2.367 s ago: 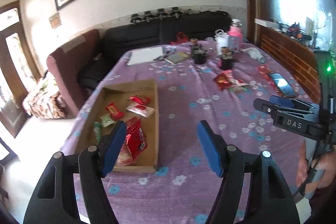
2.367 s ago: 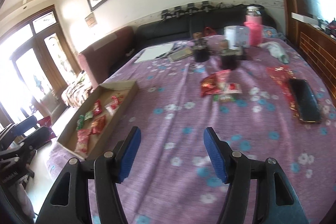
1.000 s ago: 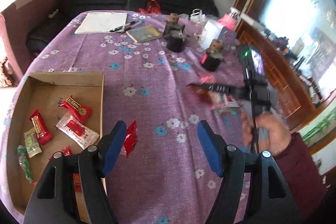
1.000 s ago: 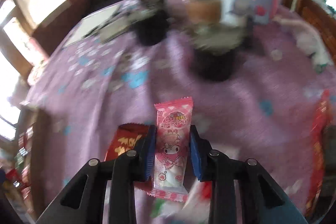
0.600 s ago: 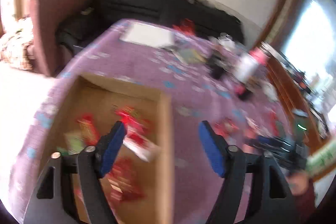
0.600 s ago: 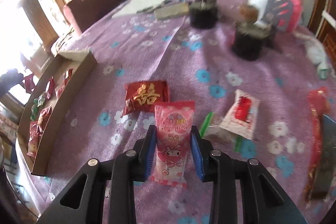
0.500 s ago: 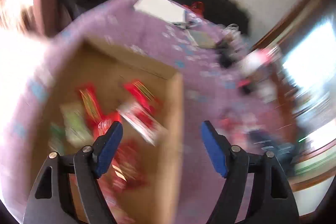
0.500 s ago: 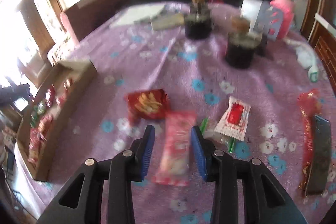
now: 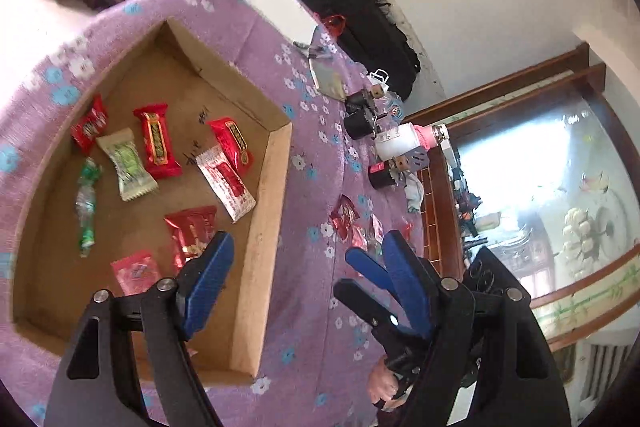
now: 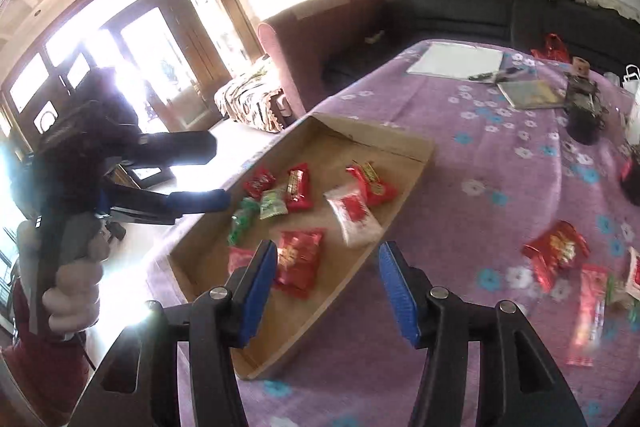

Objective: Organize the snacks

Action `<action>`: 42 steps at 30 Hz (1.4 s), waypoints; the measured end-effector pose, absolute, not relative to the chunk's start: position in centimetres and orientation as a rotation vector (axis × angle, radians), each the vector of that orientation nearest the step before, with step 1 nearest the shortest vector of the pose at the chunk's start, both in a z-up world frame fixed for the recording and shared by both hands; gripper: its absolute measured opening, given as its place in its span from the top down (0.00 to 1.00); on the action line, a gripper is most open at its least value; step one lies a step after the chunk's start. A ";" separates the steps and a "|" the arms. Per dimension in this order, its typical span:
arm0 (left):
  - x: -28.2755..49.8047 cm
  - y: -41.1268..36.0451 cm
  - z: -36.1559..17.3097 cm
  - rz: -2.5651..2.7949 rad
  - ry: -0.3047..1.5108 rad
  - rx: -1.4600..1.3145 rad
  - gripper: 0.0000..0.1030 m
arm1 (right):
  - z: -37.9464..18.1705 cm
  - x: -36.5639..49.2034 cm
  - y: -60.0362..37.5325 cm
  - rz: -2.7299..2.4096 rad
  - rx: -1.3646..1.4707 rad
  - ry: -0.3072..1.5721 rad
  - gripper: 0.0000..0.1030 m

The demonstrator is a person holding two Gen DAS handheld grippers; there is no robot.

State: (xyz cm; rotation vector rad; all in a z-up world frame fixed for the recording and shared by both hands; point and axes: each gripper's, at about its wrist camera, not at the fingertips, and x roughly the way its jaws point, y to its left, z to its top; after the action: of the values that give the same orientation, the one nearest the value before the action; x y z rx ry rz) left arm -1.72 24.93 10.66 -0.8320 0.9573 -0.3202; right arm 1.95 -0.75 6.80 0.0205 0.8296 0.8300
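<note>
Purple flowered tablecloth fills my view. My shallow brown cardboard tray holds about eight wrapped snacks, red, green and white. A few red packets remain loose on the cloth. My right gripper has just been opening, nothing between its pads; my left gripper gapes, also bare.

One cardboard box holds eight snack packets.

We see the pink snack packet half hidden behind the right gripper's left finger.
</note>
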 end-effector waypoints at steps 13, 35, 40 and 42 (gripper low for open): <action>-2.5 13.3 14.2 -0.263 0.839 -0.208 0.25 | 5.1 3.9 -20.3 0.357 0.200 0.827 0.45; 11.0 -0.7 5.0 -0.285 1.032 -0.080 0.26 | -3.4 8.5 -16.3 0.276 0.044 0.896 0.72; 11.7 -2.5 3.3 -0.257 1.034 0.032 0.26 | -2.9 8.2 -18.5 0.250 0.104 0.929 0.74; 11.9 -3.2 2.8 -0.261 1.032 0.067 0.26 | -2.6 7.7 -19.3 0.226 0.113 0.930 0.74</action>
State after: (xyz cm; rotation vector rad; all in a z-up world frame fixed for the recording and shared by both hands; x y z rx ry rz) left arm 11.89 -3.18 2.81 0.0671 1.0315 -0.2610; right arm 7.70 -19.34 -2.60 0.1135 0.9297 0.2260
